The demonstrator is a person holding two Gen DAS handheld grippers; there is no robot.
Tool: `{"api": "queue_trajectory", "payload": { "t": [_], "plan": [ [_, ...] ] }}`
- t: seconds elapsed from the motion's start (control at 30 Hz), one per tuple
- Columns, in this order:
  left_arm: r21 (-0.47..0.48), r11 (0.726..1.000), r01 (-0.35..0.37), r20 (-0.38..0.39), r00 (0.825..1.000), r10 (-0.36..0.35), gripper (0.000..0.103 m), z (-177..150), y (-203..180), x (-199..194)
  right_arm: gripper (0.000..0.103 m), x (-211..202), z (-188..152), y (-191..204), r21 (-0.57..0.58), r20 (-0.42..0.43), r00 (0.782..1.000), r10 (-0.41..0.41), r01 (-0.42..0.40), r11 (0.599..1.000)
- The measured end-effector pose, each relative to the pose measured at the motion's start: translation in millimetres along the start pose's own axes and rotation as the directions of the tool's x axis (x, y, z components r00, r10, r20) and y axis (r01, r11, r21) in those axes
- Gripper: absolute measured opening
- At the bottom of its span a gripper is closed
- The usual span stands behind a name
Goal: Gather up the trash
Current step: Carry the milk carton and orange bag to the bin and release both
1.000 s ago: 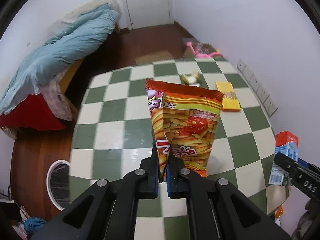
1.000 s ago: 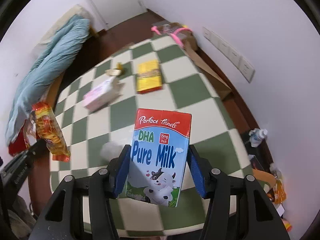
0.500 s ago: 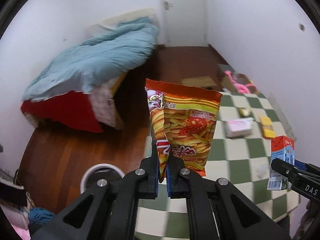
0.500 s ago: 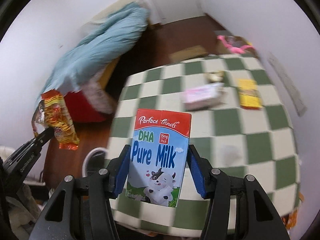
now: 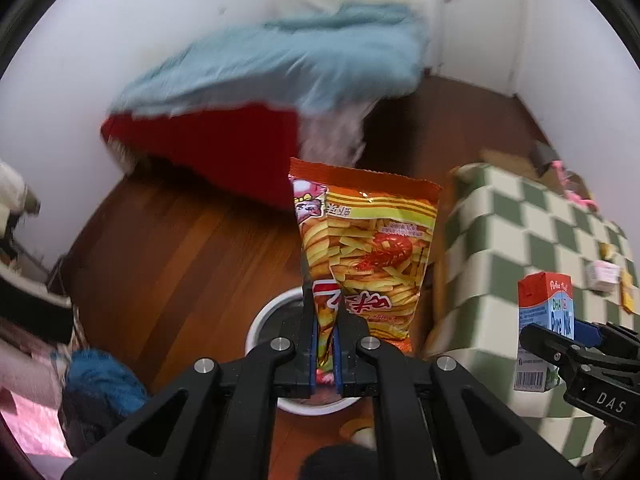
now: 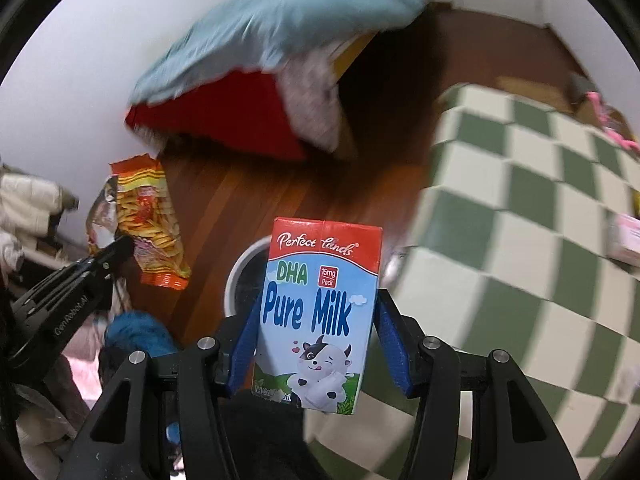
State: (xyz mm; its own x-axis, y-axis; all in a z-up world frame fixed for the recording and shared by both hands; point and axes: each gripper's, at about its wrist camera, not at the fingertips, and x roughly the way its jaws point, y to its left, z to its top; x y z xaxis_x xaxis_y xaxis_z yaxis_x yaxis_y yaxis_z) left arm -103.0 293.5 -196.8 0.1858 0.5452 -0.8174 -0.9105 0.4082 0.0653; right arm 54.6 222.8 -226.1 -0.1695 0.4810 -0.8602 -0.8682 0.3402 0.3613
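Carrying two pieces of trash toward a bin, I am at the delivery step of the job. My left claw (image 5: 325, 354) is pressed tight on the lower edge of an orange snack bag (image 5: 368, 256), which stands upright above the fingers. My right claw (image 6: 316, 344) pinches a blue and red milk carton (image 6: 318, 312) by its two narrow sides, also upright.

Both claws hang over the wooden floor (image 5: 192, 248), off the edge of the green and cream checkered surface (image 6: 520, 208), which lies to my right. A round white-rimmed bin (image 5: 260, 320) sits on the floor; in the left view it lies directly beneath the snack bag, and in the right view its rim (image 6: 244, 264) shows just behind the carton. More small litter remains on the surface, including a pale pink packet (image 5: 602, 274).

I judge the next move calls for lowering each item over the bin mouth and spreading the fingers to let it drop. The bag is light and may drift, so it should be released low and centred. The background is blurred.
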Motion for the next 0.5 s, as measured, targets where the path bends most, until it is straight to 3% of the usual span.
{"api": "queue_trajectory", "payload": {
  "t": [0.2, 0.37, 0.5],
  "plan": [
    [-0.119, 0.992, 0.051, -0.185, 0.980, -0.073, 0.003, -15, 59, 78, 0.057, 98, 12, 34, -0.056, -0.165, 0.986, -0.006, -0.003, 0.998],
    [-0.178, 0.980, 0.085, -0.315, 0.939, -0.139, 0.004, -25, 94, 139, 0.057, 164, 17, 38, -0.045, -0.271, 0.962, -0.028, 0.016, 0.999],
    [-0.216, 0.972, 0.089, -0.395, 0.903, -0.170, 0.009, -36, 113, 166, 0.058, 202, 19, 37, -0.015, -0.339, 0.941, -0.003, -0.002, 1.000]
  ]
}}
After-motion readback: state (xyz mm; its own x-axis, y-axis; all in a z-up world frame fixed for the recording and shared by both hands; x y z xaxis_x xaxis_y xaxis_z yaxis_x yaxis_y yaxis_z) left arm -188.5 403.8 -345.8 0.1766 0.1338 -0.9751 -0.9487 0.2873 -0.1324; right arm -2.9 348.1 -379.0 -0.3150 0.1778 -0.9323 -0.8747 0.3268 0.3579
